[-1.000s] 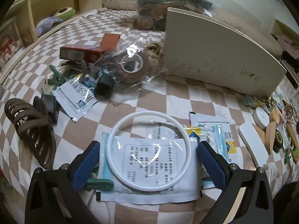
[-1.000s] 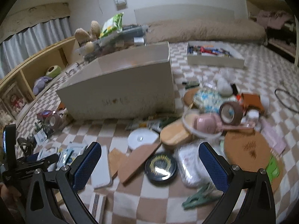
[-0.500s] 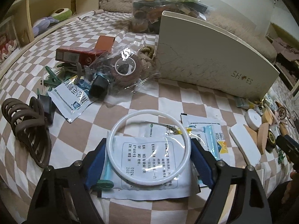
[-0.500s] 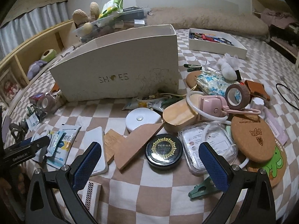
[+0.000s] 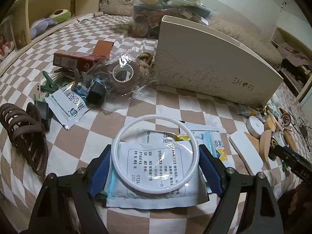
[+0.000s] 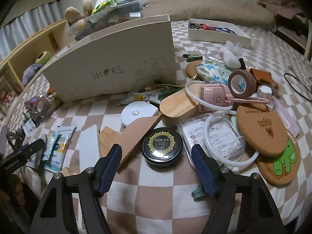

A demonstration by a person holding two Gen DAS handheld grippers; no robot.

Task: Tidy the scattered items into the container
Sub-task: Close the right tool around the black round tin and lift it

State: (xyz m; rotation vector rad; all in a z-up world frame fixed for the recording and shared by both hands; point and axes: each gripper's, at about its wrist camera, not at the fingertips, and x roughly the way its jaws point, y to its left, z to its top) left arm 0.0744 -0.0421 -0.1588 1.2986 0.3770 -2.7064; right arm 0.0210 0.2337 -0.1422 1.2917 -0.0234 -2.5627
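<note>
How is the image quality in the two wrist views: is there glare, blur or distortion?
Left wrist view: glare streaks on the clear plastic bag and the lid inside the white ring; fisheye bends the shoe box. Right wrist view: sharp and dim, dark corners, with a small highlight on the black tin.

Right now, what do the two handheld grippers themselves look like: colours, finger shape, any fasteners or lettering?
Both match. The left gripper and right gripper each have two matte black angular arms with triangular cut-outs, silver round screw heads at the joints, and ribbed blue pads on the fingertips. In the right wrist view, the left gripper's black body carries small white lettering, too small to read. No cables or sleeves show.
</note>
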